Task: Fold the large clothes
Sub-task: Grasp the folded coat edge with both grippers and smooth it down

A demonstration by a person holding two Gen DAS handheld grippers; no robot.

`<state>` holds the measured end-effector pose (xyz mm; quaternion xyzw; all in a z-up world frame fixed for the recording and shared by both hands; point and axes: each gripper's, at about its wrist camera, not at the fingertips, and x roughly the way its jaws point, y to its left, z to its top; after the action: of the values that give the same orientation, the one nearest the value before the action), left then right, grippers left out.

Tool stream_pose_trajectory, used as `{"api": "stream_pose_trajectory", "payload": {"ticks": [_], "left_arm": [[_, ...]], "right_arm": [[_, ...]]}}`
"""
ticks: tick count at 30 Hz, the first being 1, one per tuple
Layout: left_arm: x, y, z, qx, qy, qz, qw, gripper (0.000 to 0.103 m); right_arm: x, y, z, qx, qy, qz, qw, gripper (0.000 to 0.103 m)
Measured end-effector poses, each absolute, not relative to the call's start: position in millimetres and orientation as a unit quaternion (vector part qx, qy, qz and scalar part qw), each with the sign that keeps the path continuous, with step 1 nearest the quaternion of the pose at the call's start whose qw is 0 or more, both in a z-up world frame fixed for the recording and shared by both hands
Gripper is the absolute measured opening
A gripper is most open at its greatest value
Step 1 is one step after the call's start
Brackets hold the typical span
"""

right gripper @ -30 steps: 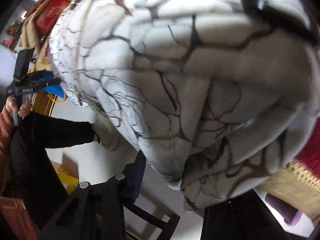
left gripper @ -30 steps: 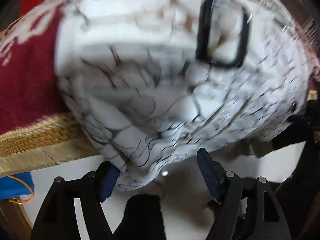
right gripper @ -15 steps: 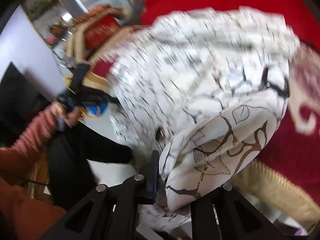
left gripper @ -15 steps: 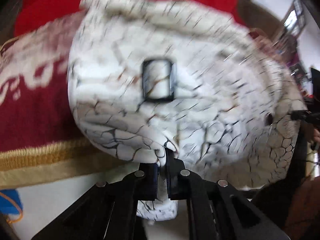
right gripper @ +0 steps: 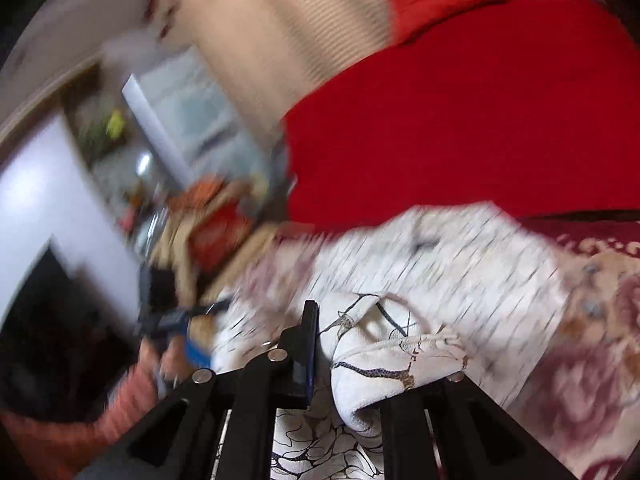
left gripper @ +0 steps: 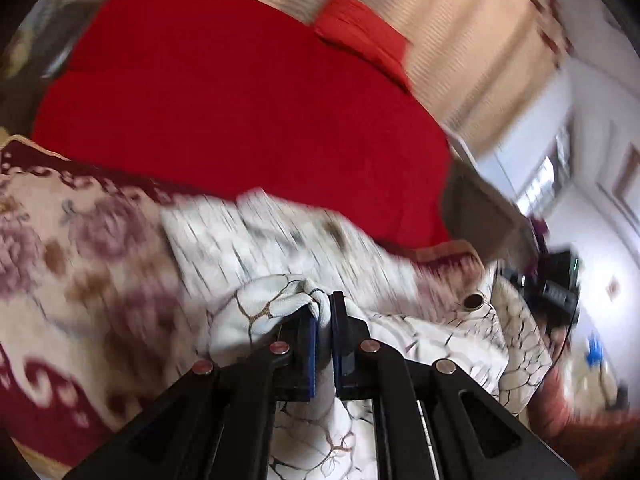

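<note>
over a flowered blanket [left gripper: 80,264], the left gripper [left gripper: 323,320] is clamped on a white patterned garment [left gripper: 280,240]; the right gripper [right gripper: 332,344] also pinches it.

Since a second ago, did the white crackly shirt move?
Yes. The white garment filled the left wrist view, covering the red bedspread; now it sits low, and the red shows above it.

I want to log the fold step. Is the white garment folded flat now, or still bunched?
Bunched. The garment lies rumpled on the bed, and both the left gripper and right gripper pinch bunches of it.
</note>
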<state>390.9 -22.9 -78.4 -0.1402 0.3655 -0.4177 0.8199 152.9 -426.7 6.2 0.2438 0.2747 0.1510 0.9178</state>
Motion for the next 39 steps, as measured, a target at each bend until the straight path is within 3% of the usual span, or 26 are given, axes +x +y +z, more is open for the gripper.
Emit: {"api": "stream_pose_trajectory", "payload": {"ticks": [5,7,8,9,11,16,19,22,24,26,28,29,33,39], "left_arm": [[462,-30,-94,-0.207,0.381,-0.337,0.836,0.008],[474,-41,-119,-0.216,0.408,-0.301,0.835,0.008],[479,-45,-130,-0.206,0.427,-0.28,0.835,0.014],[480,-46,-141,-0.205,0.438,-0.264,0.835,0.02],[475,-48,-165,-0.215,0.447,-0.252,0.831,0.042],[461,-45,-156,-0.184,0.484,-0.262,0.814,0.053],[438,-31,-141,-0.146,0.472,-0.264,0.829,0.072],[422,-25,-137,-0.137,0.474,-0.29,0.82,0.071],[416,-27,-138,-0.132,0.468,-0.308,0.818,0.065],[416,-38,-141,-0.115,0.469,-0.316,0.817,0.035],[419,-49,-149,-0.106,0.474,-0.321,0.813,0.023],[420,-56,-149,-0.099,0.475,-0.322,0.813,0.015],[426,-58,-132,-0.132,0.448,-0.373,0.802,0.01],[470,-53,-104,-0.186,0.404,-0.379,0.811,0.009]], "right_arm": [[223,-535,-37,0.459,0.246,0.09,0.849,0.015],[249,-566,-87,0.545,0.265,0.083,0.791,0.021],[253,-571,-101,0.561,0.27,0.082,0.779,0.036],[259,-574,-124,0.579,0.278,0.083,0.762,0.06],[263,-575,-144,0.606,0.283,0.071,0.74,0.073],[277,-559,-117,0.527,0.316,0.09,0.783,0.076],[266,-539,-96,0.472,0.343,0.095,0.807,0.076],[250,-519,-81,0.419,0.372,0.096,0.823,0.075],[238,-510,-90,0.39,0.402,0.1,0.823,0.072],[231,-498,-91,0.372,0.412,0.101,0.826,0.066],[233,-489,-94,0.36,0.412,0.102,0.831,0.046],[239,-485,-95,0.346,0.416,0.092,0.836,0.031],[252,-477,-94,0.325,0.425,0.08,0.841,0.018],[269,-509,-51,0.347,0.347,0.065,0.869,0.015]]}}
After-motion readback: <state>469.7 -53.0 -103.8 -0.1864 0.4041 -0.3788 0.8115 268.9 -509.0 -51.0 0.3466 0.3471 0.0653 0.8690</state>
